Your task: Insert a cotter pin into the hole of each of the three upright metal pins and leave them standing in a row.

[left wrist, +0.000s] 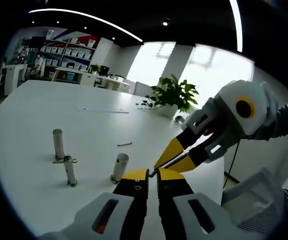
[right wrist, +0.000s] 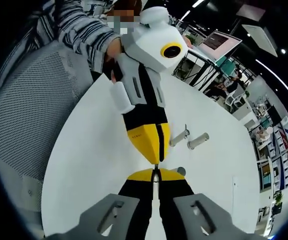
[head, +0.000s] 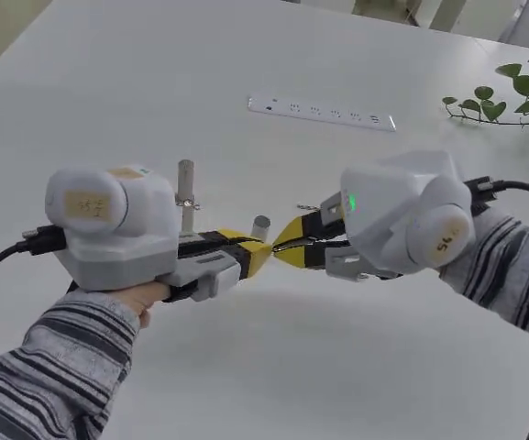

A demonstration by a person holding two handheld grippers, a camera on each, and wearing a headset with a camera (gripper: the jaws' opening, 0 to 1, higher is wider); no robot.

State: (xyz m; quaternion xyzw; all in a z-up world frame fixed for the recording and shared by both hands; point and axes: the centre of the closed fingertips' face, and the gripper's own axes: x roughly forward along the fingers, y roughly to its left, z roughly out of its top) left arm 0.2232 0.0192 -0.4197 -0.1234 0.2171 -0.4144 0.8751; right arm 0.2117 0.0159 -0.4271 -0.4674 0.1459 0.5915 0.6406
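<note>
Three pins stand upright on the surface (left wrist: 29, 125), apart from one another, just beyond my gripper tips: a far pin (left wrist: 58, 144), a middle pin (left wrist: 70, 172) and a near pin (left wrist: 120, 166). In the left gripper view the middle pin carries a fitted cotter pin (left wrist: 68, 160) through its top. I see a small wire shape at the far pin's foot but cannot make it out. A loose cotter pin (left wrist: 125, 144) lies flat on the surface beyond the near pin.

My two grippers meet tip to tip above the surface, in front of the near pin. The right gripper (right wrist: 156, 176) pinches a thin cotter pin (left wrist: 169, 160) that runs along between its yellow jaws. The left gripper (left wrist: 152, 173) has its jaws pressed together right at that cotter pin's free end. I cannot tell whether it actually grips the wire.

From the head view, a power strip (head: 322, 112) lies farther back on the surface, and a plant (head: 521, 92) sits at the far right edge.
</note>
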